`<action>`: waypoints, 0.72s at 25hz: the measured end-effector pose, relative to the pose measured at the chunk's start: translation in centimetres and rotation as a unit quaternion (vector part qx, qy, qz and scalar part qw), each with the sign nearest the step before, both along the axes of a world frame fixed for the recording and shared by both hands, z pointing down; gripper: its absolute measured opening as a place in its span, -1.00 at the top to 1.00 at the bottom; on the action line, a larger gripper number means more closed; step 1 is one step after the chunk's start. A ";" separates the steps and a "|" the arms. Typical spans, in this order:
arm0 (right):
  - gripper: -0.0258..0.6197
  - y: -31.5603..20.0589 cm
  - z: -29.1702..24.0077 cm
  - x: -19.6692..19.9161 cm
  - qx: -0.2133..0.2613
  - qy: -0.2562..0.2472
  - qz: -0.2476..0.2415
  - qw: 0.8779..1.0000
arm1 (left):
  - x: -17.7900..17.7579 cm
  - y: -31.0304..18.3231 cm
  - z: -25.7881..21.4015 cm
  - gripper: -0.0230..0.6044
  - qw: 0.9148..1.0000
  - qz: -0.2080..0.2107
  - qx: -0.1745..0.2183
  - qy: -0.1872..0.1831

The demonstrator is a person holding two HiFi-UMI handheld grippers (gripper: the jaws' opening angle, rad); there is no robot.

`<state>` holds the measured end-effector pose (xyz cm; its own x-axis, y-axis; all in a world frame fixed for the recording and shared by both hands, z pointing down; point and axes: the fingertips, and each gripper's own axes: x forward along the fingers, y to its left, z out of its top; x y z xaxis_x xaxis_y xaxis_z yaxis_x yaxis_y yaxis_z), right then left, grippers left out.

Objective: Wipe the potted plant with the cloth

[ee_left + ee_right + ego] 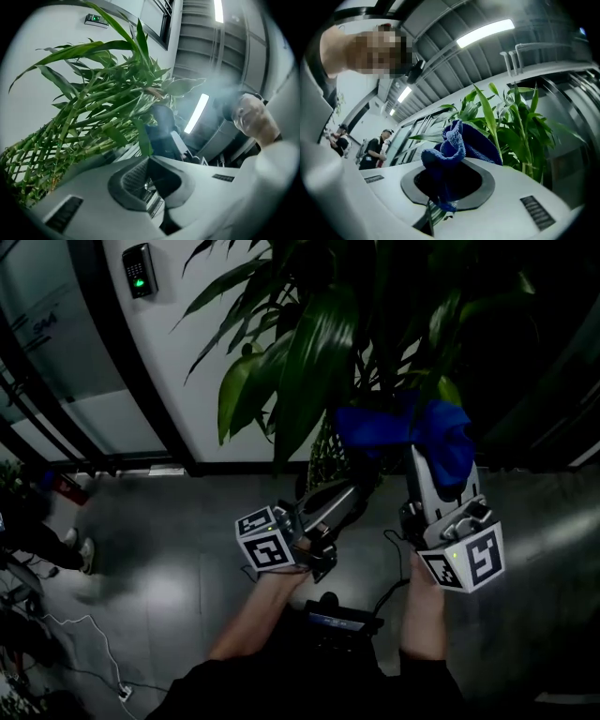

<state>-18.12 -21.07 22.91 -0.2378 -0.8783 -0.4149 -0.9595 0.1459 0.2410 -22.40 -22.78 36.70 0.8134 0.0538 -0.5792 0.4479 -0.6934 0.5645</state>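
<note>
Nubbly blue terry cloth [451, 146] bunched among glossy, blade-shaped plant leaves [314, 357]

A blue cloth [441, 442] is seen bunched up, raised among the long green leaves of the potted plant [314, 362].

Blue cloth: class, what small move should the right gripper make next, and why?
Probably draw the right gripper slowly along the nearest leaf, towards its tip. Its jaws are shut on the blue cloth, which sits among the foliage, so a short stroke should wipe that leaf.
</note>
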 end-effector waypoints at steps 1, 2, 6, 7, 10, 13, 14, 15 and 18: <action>0.64 -1.4 -0.6 0.6 0.004 0.011 0.010 1.000 | 0.0 -0.2 0.0 0.91 1.000 0.002 -0.002 0.002; 0.64 -2.7 -0.9 1.0 0.003 0.021 0.016 1.000 | 0.0 0.0 0.0 0.91 1.000 0.004 -0.003 0.006; 0.64 -6.4 1.9 1.0 -0.060 0.040 -0.016 0.997 | -0.4 1.3 -0.4 0.91 1.000 0.015 0.006 0.018; 0.64 -7.1 3.3 0.8 -0.081 0.036 -0.030 0.996 | -0.5 1.4 -0.3 0.91 1.000 0.018 0.009 0.019; 0.64 -8.4 6.7 0.9 -0.122 0.012 -0.068 0.990 | -0.3 0.8 0.3 0.91 0.999 0.022 0.016 0.017; 0.64 -7.8 7.5 0.5 -0.139 0.024 -0.082 0.987 | -0.5 0.5 0.8 0.91 1.000 0.019 0.012 0.017; 0.64 -7.4 7.6 0.1 -0.144 0.032 -0.088 0.985 | -0.6 0.4 0.9 0.91 1.000 0.018 0.010 0.017; 0.64 -7.0 7.9 -0.2 -0.149 0.040 -0.094 0.984 | -0.7 0.3 1.0 0.91 1.000 0.017 0.008 0.017; 0.64 -5.8 9.6 -1.4 -0.172 0.067 -0.112 0.976 | -0.6 0.2 1.3 0.91 1.000 0.017 0.007 0.016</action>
